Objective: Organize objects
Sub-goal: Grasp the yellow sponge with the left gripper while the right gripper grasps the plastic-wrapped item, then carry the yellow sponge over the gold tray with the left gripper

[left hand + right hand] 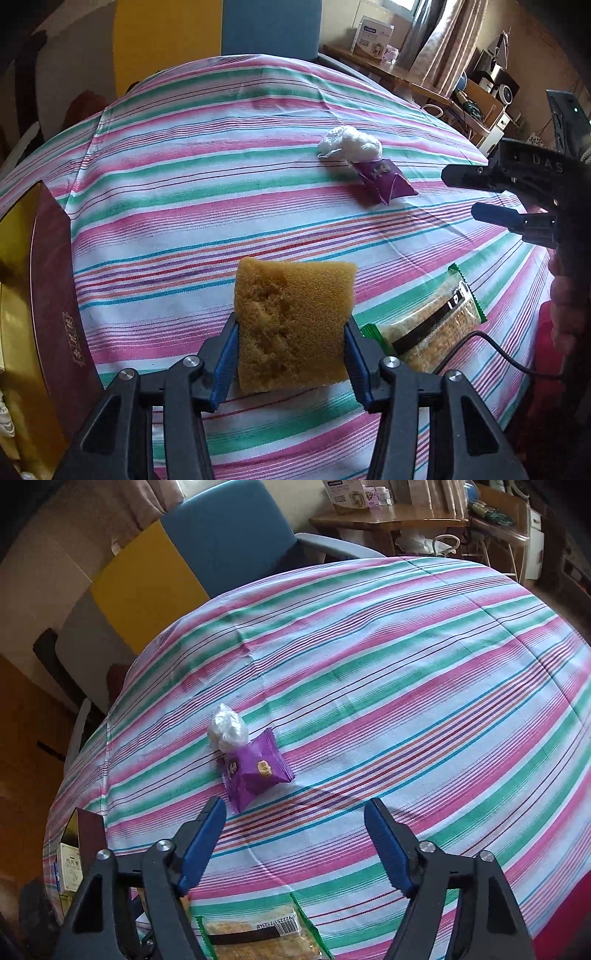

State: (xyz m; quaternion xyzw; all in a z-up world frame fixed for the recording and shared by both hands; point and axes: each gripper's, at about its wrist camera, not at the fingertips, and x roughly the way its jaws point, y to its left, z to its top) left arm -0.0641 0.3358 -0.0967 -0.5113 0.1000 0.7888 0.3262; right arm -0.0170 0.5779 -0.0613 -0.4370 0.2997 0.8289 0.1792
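My left gripper is shut on a yellow-brown sponge, held upright above the striped tablecloth. A green-edged cracker packet lies just to its right, and the same packet shows under my right gripper. That gripper is open with nothing between its blue pads. In the left wrist view the right gripper hovers at the right edge. A purple snack packet lies against a crumpled white plastic bag near the table's middle.
A maroon and gold box stands at the table's left edge. A black cable trails by the cracker packet, near a person's hand. Beyond the table stand a blue chair and a wooden desk.
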